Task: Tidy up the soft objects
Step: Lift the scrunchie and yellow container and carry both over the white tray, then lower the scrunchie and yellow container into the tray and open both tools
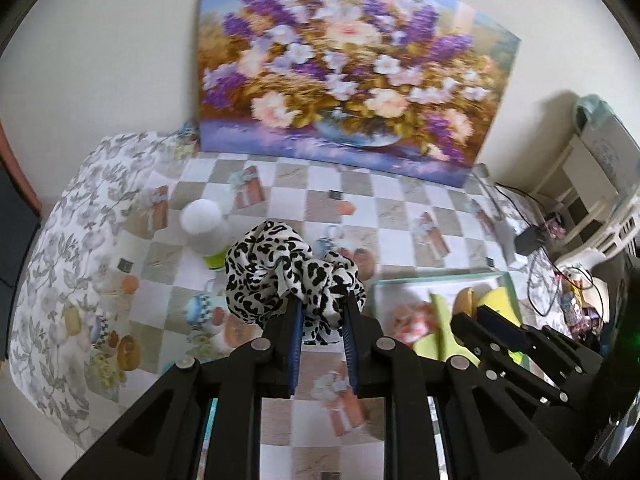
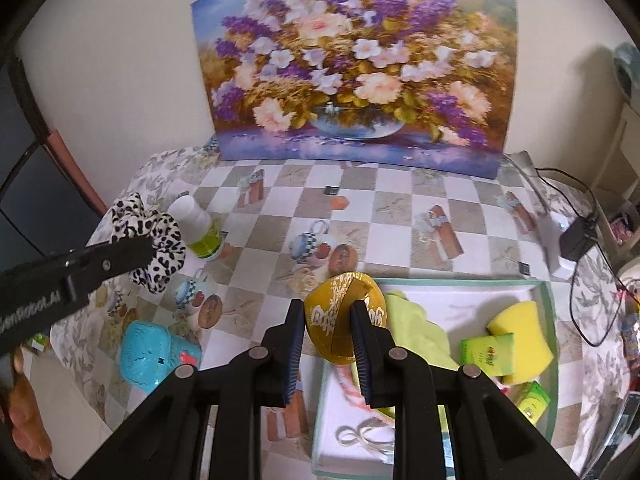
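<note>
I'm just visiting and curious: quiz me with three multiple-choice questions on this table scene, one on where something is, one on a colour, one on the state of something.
1. Where does the yellow sponge lie?
A. inside the shallow tray
B. on the floral painting
C. under the white bottle

2. What colours is the scrunchie held by the left gripper?
A. plain red
B. black spots on white
C. solid green

3. What is the state of the right gripper?
A. open and empty
B. resting flat on the table
C. shut on a golden pouch

Answers:
1 A, the sponge sits within the tray's green rim beside small green packets.
2 B, the leopard-like print shows in both views.
3 C, both pads press the pouch's sides.
</note>
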A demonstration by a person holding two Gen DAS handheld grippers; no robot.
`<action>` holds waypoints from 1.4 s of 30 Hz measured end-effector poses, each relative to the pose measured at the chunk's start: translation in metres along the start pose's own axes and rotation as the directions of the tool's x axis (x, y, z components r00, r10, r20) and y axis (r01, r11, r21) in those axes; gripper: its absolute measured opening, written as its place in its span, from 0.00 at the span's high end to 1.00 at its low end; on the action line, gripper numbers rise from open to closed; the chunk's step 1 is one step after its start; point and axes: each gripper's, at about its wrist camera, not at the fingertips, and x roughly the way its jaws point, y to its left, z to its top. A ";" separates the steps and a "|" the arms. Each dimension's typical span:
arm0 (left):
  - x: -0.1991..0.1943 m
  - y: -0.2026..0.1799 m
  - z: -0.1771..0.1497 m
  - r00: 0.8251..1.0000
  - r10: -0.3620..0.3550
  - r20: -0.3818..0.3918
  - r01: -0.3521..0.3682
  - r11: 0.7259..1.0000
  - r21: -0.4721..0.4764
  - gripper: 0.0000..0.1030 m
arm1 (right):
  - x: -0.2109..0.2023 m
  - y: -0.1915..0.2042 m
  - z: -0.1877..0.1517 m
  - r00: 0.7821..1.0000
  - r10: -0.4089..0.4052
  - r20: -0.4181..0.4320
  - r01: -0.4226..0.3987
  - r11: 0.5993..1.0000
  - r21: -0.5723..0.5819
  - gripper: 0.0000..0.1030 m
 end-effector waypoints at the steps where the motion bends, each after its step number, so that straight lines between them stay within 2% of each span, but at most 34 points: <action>1: 0.000 -0.007 -0.002 1.000 -0.008 0.000 0.008 1.000 0.005 0.81 | -0.002 -0.006 -0.001 1.000 -0.002 0.001 0.002 1.000 0.011 0.76; 8: 0.012 -0.054 -0.023 0.999 -0.046 -0.025 0.048 0.997 0.060 0.81 | -0.019 -0.058 -0.013 0.999 -0.051 0.008 0.049 0.992 0.117 0.76; 15: 0.031 -0.097 -0.049 0.992 -0.092 -0.082 0.101 0.989 0.109 0.81 | -0.033 -0.120 -0.034 0.992 -0.124 -0.011 0.123 0.964 0.235 0.76; 21: 0.052 -0.127 -0.073 0.985 -0.111 -0.132 0.129 0.983 0.132 0.81 | -0.037 -0.155 -0.051 0.986 -0.163 -0.042 0.168 0.940 0.297 0.76; 26: 0.068 -0.141 -0.091 0.978 -0.111 -0.177 0.139 0.978 0.153 0.81 | -0.027 -0.167 -0.064 0.980 -0.174 -0.098 0.196 0.932 0.304 0.76; 30: 0.084 -0.146 -0.103 0.972 -0.094 -0.217 0.132 0.977 0.167 0.81 | -0.007 -0.170 -0.073 0.977 -0.148 -0.154 0.189 0.934 0.304 0.76; 36: 0.106 -0.148 -0.119 0.961 -0.045 -0.273 0.103 0.975 0.199 0.80 | 0.025 -0.162 -0.080 0.965 -0.129 -0.229 0.192 0.942 0.275 0.75; 42: 0.118 -0.141 -0.125 0.950 -0.026 -0.311 0.085 0.980 0.179 0.80 | 0.043 -0.154 -0.083 0.954 -0.124 -0.274 0.195 0.948 0.252 0.74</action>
